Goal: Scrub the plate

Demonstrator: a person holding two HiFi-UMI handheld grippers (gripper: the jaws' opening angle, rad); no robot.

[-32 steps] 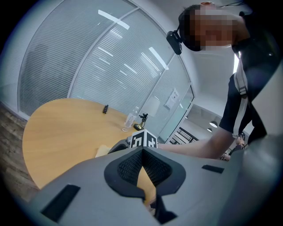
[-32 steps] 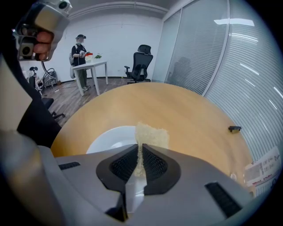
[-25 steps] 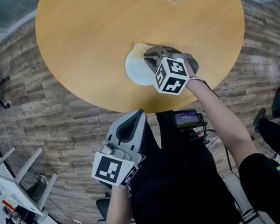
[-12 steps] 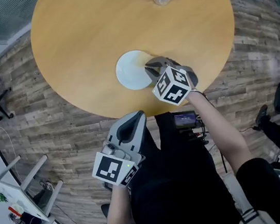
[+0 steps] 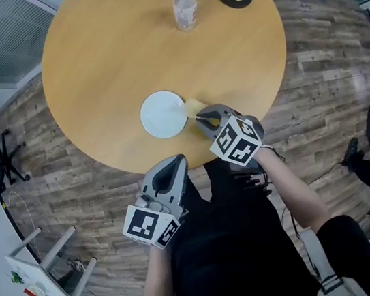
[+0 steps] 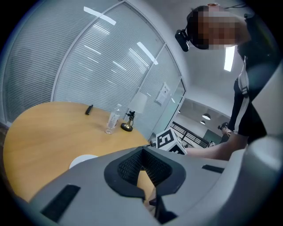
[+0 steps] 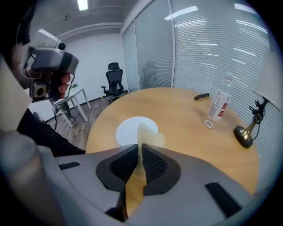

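Sliding back off the plate [image 5: 161,115] since a second ago, the right gripper [image 5: 200,116] now sits just right of its rim. Its jaws are clamped on a thin yellow sponge [image 5: 191,106] whose free end reaches that rim, probably the end of one wiping stroke. The left gripper [image 5: 172,163] waits well short of the plate, off the table [image 5: 102,53], closed on nothing, so nothing steadies the plate. It lies flat on the wood, round, white, bare, and looks clean.
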